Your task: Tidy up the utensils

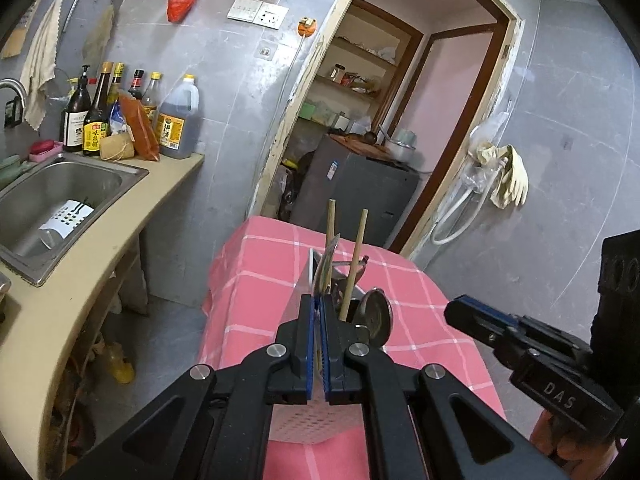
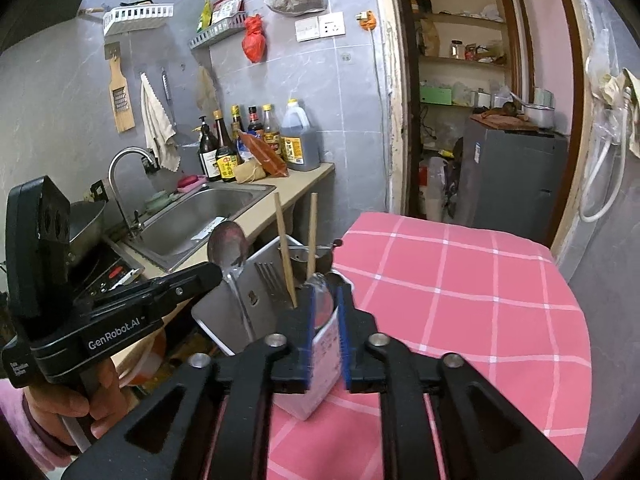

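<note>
Left wrist view: the left gripper (image 1: pixel 318 320) is seen with jaws nearly together, pinched on the near wall of a white utensil holder (image 1: pixel 304 424) standing on the pink checked tablecloth (image 1: pixel 260 264), close to its near edge. Two wooden chopsticks (image 1: pixel 354 264) and a metal spoon (image 1: pixel 376 316) are held upright in the holder, just right of the jaws. The right gripper (image 1: pixel 460 312) is seen at the right, off the holder. A steel sink (image 1: pixel 60 192) is set in the counter at left, sauce bottles (image 1: pixel 96 116) at its back corner; an open doorway lies beyond.

Right wrist view: the right gripper (image 2: pixel 326 320) is narrowly parted; a clear spoon (image 2: pixel 322 300) stands between the pads, whether touched cannot be told. A metal fork (image 2: pixel 268 280) and a second metal spoon (image 2: pixel 226 246) are noted in the holder.
</note>
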`<state>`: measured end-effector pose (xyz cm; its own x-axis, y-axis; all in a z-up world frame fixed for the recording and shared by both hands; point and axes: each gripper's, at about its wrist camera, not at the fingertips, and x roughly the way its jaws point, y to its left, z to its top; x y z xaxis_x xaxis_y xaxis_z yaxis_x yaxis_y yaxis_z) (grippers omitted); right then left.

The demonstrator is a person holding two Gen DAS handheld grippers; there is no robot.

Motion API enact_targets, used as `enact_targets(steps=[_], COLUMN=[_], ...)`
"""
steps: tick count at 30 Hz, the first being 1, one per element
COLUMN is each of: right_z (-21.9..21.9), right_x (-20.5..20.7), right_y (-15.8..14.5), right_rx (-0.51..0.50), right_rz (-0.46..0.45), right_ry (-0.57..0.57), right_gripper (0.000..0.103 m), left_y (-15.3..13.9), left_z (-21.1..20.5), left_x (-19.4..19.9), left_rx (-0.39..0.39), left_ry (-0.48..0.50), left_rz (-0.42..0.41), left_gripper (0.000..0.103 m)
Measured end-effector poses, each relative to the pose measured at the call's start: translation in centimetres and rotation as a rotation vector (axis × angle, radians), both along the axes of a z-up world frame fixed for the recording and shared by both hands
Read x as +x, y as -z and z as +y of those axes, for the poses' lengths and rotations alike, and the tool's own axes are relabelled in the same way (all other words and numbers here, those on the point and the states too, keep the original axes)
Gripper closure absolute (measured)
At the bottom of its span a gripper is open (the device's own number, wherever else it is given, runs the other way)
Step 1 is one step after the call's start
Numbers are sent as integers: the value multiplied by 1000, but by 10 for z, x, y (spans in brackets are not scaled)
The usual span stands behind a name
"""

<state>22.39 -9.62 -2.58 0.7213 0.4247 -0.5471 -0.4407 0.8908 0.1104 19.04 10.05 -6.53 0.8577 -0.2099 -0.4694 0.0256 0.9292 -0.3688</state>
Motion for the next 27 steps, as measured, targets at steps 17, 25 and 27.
enact_targets(steps=[17,25,27], right_z=[-72,-110,-118], right_x=[-43,-79,-87], right_y=[-32,-47,-49], right_rx=[80,104,109], right_rz=[-86,-147,-152], right_ry=[150,215,230], right_gripper=[46,30,26], left_y=[-28,-54,-59], left_z=[-29,-45,-49], left_x=[-40,-73,-84], left_rx=[31,67,81], left_ry=[-51,-82,-93], left_rz=[-29,-77,-91], left_gripper=[52,25,14])
